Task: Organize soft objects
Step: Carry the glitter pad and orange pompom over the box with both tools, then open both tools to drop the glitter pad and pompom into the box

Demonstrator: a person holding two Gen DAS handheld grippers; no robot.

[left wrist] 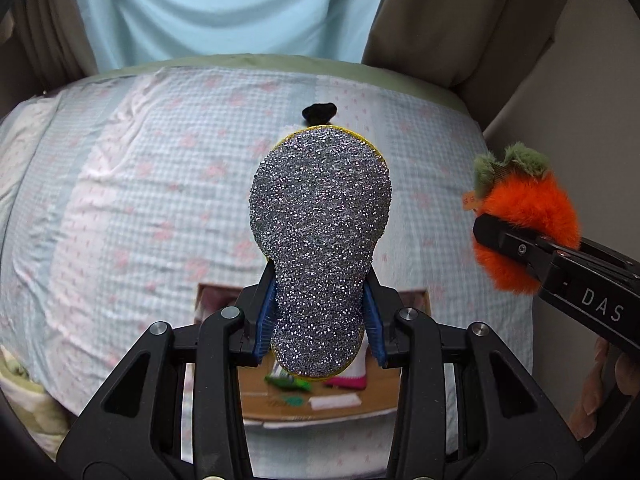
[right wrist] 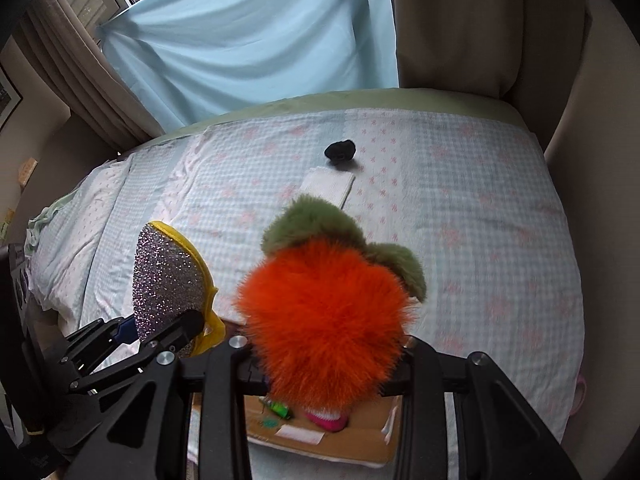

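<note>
From the left wrist, the left gripper (left wrist: 320, 312) is clamped on the narrow lower end of a glittery silver sponge (left wrist: 320, 216) with a yellow rim; the blue pads (left wrist: 269, 316) press in on both sides. The sponge stands up in front of the lens and hides much of the checked bedspread (left wrist: 132, 184). Only the top of a small black object (left wrist: 319, 113) peeks above it. Below the fingers sits an open cardboard box (left wrist: 320, 410), mostly covered; something green and something pink lie inside, hard to identify. At the right edge the right gripper (left wrist: 516, 248) comes in holding a fluffy orange carrot toy (left wrist: 524, 216).

From the right wrist, the right gripper (right wrist: 324, 364) is closed on the carrot toy (right wrist: 324, 312) (green tuft on top), whose fur buries the fingertips. The left gripper (right wrist: 168, 336) holds the sponge (right wrist: 168, 280) to the left, seen edge-on. Farther up the bedspread (right wrist: 480, 220) lie the black object (right wrist: 340, 151) and a white folded cloth (right wrist: 330, 184), perhaps a towel, partly behind the toy. The box (right wrist: 320, 436) shows only between the arms
</note>
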